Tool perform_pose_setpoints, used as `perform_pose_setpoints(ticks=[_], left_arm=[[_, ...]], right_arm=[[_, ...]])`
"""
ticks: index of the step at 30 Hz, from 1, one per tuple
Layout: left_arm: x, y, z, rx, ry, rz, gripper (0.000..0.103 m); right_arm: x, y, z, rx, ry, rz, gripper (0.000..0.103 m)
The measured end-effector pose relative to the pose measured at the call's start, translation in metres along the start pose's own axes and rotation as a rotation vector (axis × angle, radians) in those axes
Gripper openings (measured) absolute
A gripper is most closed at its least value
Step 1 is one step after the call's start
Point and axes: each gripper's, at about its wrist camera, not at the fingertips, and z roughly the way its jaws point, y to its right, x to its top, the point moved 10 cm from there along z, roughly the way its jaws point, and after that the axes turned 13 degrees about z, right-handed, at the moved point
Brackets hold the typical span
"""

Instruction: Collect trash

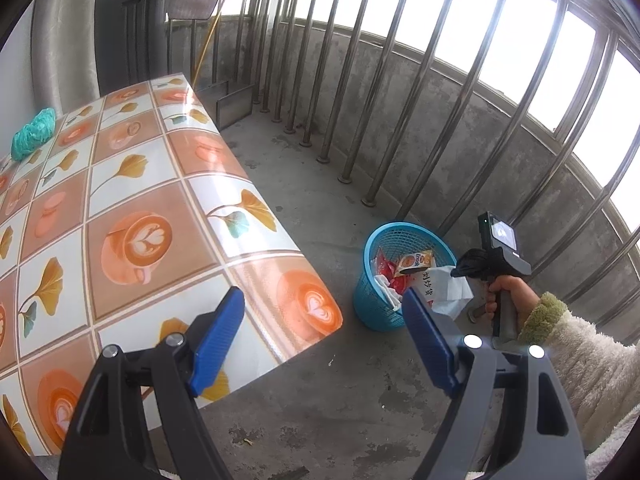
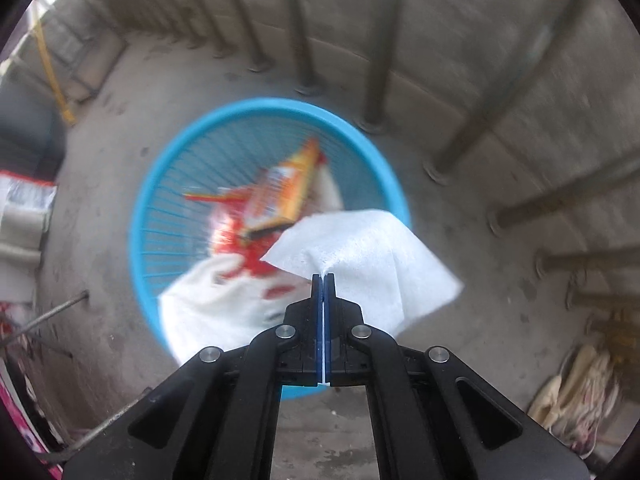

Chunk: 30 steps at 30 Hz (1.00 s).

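Over the bin: right gripper (image 2: 324,278) hangs above the blue mesh basket (image 2: 138,216), its blue pads pressed together on a white tissue (image 2: 360,256).
Tissue: pinched at a fold, draping out over the basket's near rim; the left wrist view shows the same sheet (image 1: 450,286) hanging by the basket (image 1: 374,312).
Basket contents: an orange carton (image 2: 288,192), red wrappers (image 2: 228,236) and a white bag with red print (image 2: 208,300); blurred in the right wrist view.
Basket place: on the concrete floor (image 1: 320,392), beside the metal railing bars (image 1: 384,120), just off the table's corner.
Left gripper (image 1: 324,344): spread wide, holding nothing, over the edge of the patterned table (image 1: 132,200).
Table: a teal yarn ball (image 1: 32,134) lies at its far side.
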Motion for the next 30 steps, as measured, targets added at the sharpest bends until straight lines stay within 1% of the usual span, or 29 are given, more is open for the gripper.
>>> perform_pose_setpoints(ticks=[3, 4, 6, 9, 14, 17, 18, 20, 21, 22, 23, 24, 25, 26, 28, 30], left_arm=[[0.002, -0.001, -0.002, 0.007, 0.007, -0.003, 0.078], [0.002, -0.002, -0.003, 0.008, 0.010, -0.003, 0.078], [0.002, -0.003, -0.002, 0.007, 0.013, -0.008, 0.078], [0.000, -0.003, -0.001, 0.003, 0.008, -0.018, 0.078], [0.000, -0.004, -0.002, 0.003, 0.012, -0.020, 0.078], [0.000, -0.007, -0.004, 0.005, 0.019, -0.035, 0.078], [0.000, -0.009, -0.005, 0.005, 0.022, -0.040, 0.078], [0.000, -0.012, -0.007, 0.005, 0.029, -0.049, 0.078], [0.000, -0.013, -0.008, 0.004, 0.032, -0.054, 0.078], [-0.001, -0.014, -0.009, 0.004, 0.035, -0.059, 0.078], [0.000, -0.016, -0.010, 0.004, 0.039, -0.064, 0.078], [0.000, -0.018, -0.012, 0.006, 0.044, -0.069, 0.078], [0.000, -0.021, -0.015, 0.006, 0.051, -0.075, 0.078], [0.000, -0.023, -0.017, 0.007, 0.056, -0.081, 0.078], [-0.001, -0.030, -0.022, 0.007, 0.066, -0.092, 0.078], [-0.001, -0.037, -0.027, 0.009, 0.076, -0.103, 0.078]], right_arm=[[0.008, -0.010, -0.008, -0.007, 0.034, -0.024, 0.000], [0.010, -0.013, -0.011, 0.006, 0.046, -0.030, 0.000], [0.013, -0.022, -0.019, 0.051, 0.059, -0.051, 0.000], [0.014, -0.037, -0.028, 0.132, 0.051, -0.062, 0.000], [0.019, -0.059, -0.043, 0.317, 0.054, 0.012, 0.000], [0.027, -0.070, -0.050, 0.384, 0.071, 0.046, 0.000], [0.028, -0.072, -0.050, 0.394, 0.072, 0.058, 0.000], [0.029, -0.073, -0.043, 0.376, 0.068, 0.077, 0.000], [0.027, -0.071, -0.037, 0.357, 0.057, 0.080, 0.003], [0.024, -0.068, -0.022, 0.303, 0.026, 0.073, 0.004], [0.023, -0.064, -0.012, 0.251, -0.001, 0.065, 0.008], [0.018, -0.060, -0.002, 0.192, -0.031, 0.061, 0.016], [0.009, -0.051, 0.013, 0.116, -0.076, 0.059, 0.035], [0.005, -0.043, 0.020, 0.072, -0.096, 0.060, 0.047], [-0.006, -0.033, 0.025, 0.000, -0.110, 0.064, 0.048], [-0.014, -0.031, 0.020, -0.017, -0.107, 0.067, 0.055]])
